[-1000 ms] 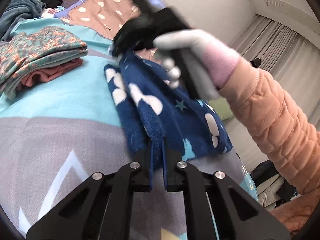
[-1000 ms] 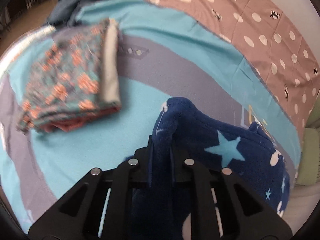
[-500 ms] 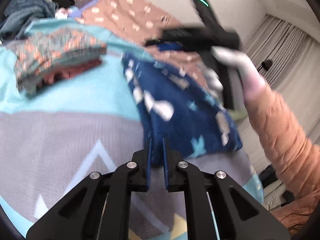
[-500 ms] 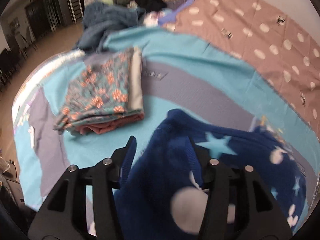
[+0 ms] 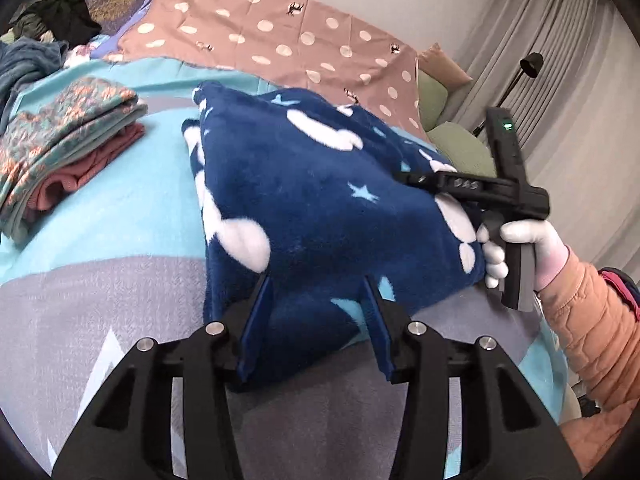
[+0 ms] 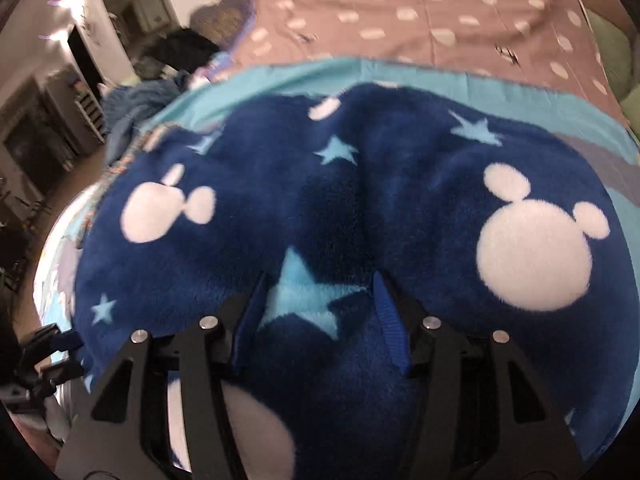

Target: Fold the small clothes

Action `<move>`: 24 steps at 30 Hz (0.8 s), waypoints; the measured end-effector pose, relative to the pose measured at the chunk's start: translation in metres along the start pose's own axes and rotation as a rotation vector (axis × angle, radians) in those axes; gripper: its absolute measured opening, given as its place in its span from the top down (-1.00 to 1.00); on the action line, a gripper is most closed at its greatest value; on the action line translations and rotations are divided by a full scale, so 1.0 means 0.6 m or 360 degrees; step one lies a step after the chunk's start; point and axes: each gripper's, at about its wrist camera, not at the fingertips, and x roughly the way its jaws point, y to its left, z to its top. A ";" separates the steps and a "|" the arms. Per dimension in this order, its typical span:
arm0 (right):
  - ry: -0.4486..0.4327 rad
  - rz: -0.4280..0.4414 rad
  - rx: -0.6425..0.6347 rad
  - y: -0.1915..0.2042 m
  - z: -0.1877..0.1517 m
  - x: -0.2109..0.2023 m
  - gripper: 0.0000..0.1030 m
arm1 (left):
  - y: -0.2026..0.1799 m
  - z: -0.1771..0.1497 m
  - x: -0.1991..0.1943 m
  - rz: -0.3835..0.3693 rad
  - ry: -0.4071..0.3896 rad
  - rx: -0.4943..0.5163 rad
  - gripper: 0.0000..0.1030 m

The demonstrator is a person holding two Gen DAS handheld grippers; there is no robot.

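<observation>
- The navy fleece garment with white mouse heads and pale stars [image 5: 320, 200] lies folded over mid-bed, beside the folded floral and pink stack [image 5: 60, 148] by the bed's left edge.
- Left gripper [image 5: 316, 320] and right gripper [image 6: 320, 316]: jaws spread wide, holding nothing.
- Judged: this fold looks done; stacking remains.

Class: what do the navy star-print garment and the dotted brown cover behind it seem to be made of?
Navy garment: probably plush fleece, matte; its surface looks fuzzy with blurred print edges. Dotted brown cover: likely thin woven cotton, smooth and flat, showing crisp dots and fold creases.
</observation>
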 end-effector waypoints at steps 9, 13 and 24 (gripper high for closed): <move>-0.0141 0.0025 0.0117 -0.021 0.018 -0.053 -0.22 | -0.031 0.040 -0.005 0.0057 -0.0046 0.0010 -0.26; -0.0158 0.0027 0.0091 -0.035 -0.017 -0.009 -0.27 | -0.038 0.027 0.054 0.0293 0.0003 0.0162 -0.41; -0.0208 -0.0032 0.0294 -0.024 -0.089 -0.127 -0.52 | -0.040 0.031 0.015 0.0264 -0.0078 0.0012 -0.53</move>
